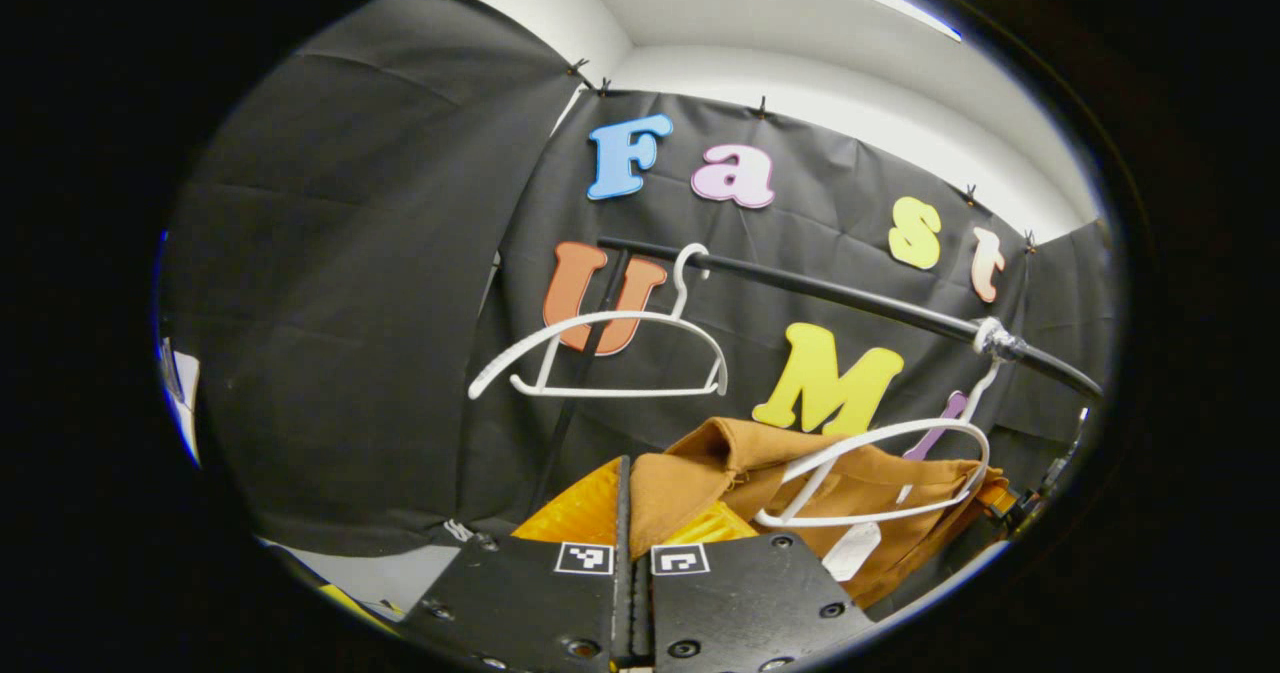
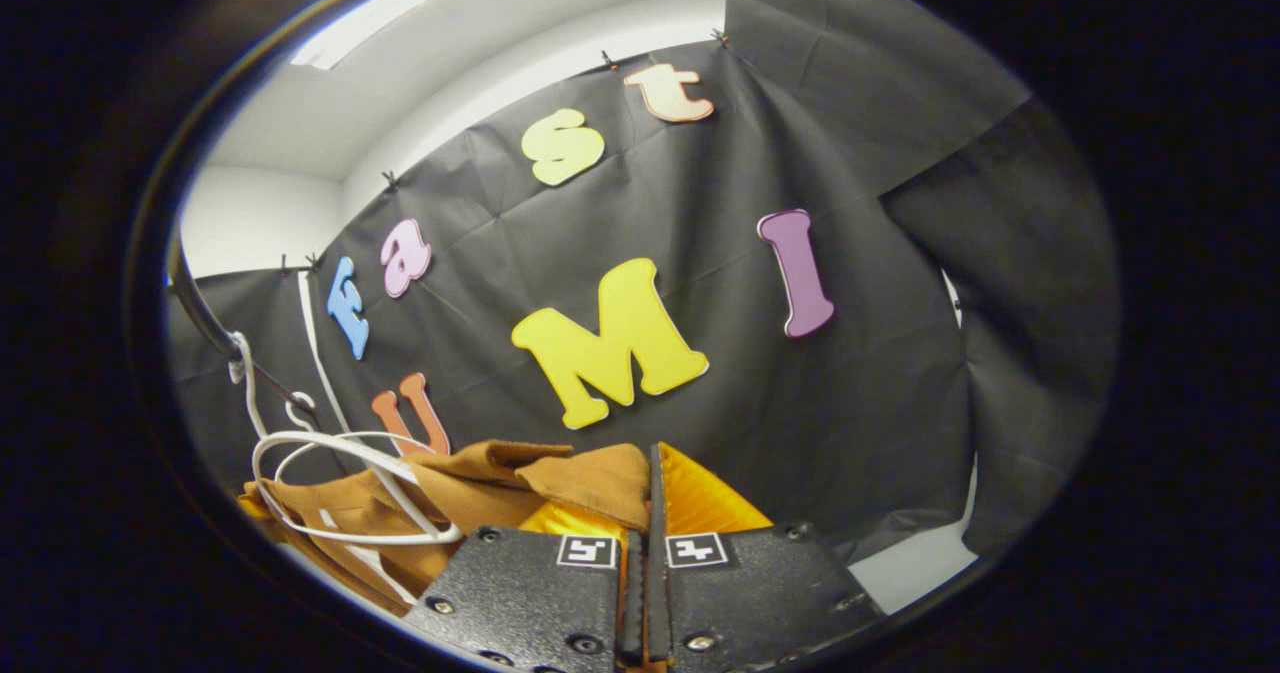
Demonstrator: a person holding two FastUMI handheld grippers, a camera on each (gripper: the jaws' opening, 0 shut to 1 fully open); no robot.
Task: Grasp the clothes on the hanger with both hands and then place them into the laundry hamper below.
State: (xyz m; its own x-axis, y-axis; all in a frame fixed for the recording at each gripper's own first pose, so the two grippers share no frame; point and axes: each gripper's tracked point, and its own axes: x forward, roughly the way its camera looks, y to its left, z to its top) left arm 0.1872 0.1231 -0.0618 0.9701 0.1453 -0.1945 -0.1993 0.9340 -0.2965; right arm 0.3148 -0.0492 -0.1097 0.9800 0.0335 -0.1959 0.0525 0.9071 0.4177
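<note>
Brown garment is seen bunched low beneath the rail, one white hanger lying against it. Left tongs are closed to a slit with a fold of the cloth pinched between them; right tongs likewise (orange lining shows at both). Both ends are gripped, presumably so the garment lifts off evenly. An empty hanger hangs farther left. The hamper's position cannot be told.

Your left tongs are pinched tight, with only a thin line between the two fingers. Your right tongs are pinched tight too. Both point forward and a little up.
</note>
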